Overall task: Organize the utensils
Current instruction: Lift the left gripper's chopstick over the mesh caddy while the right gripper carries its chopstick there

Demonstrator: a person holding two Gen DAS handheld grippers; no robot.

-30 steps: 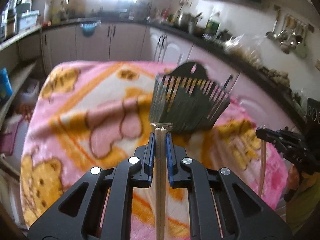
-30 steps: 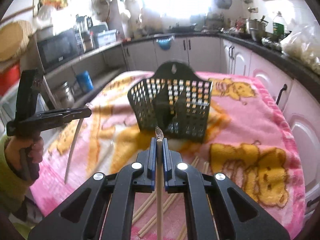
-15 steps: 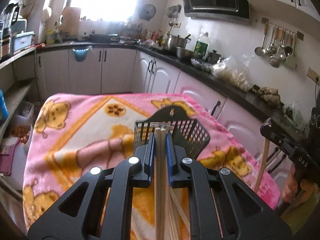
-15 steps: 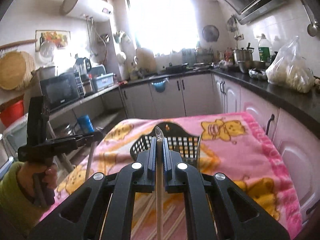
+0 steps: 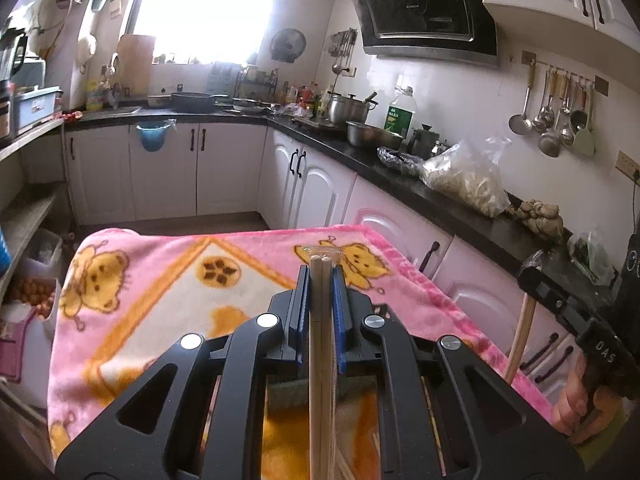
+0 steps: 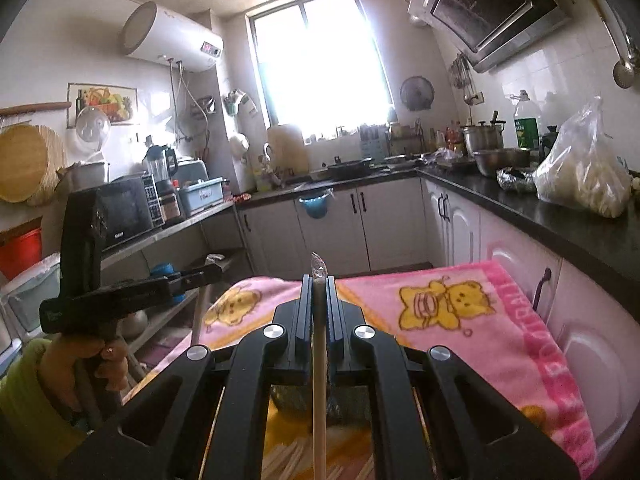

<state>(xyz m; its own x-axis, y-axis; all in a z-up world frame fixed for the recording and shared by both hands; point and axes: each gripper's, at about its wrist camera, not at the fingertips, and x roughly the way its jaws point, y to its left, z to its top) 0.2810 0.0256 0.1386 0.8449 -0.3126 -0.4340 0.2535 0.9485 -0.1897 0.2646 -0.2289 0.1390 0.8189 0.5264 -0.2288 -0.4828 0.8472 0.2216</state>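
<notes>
My left gripper is shut on a pair of wooden chopsticks in a clear wrapper, raised above the pink bear blanket. My right gripper is shut on a single wrapped chopstick. The dark mesh utensil basket lies low under the jaws, mostly hidden; only a sliver shows in the left wrist view. Each view catches the other gripper at its edge: the right gripper with its chopstick hanging down, and the left gripper held by a hand.
Several loose chopsticks lie on the blanket in front of the basket. White cabinets and a dark counter crowded with pots and bags run behind and to the right. Shelves with a microwave stand on the left.
Both grippers have risen and tipped upward with their chopsticks still held. The basket, in full view at first, has slid down under the jaws. More of the kitchen walls now shows.
</notes>
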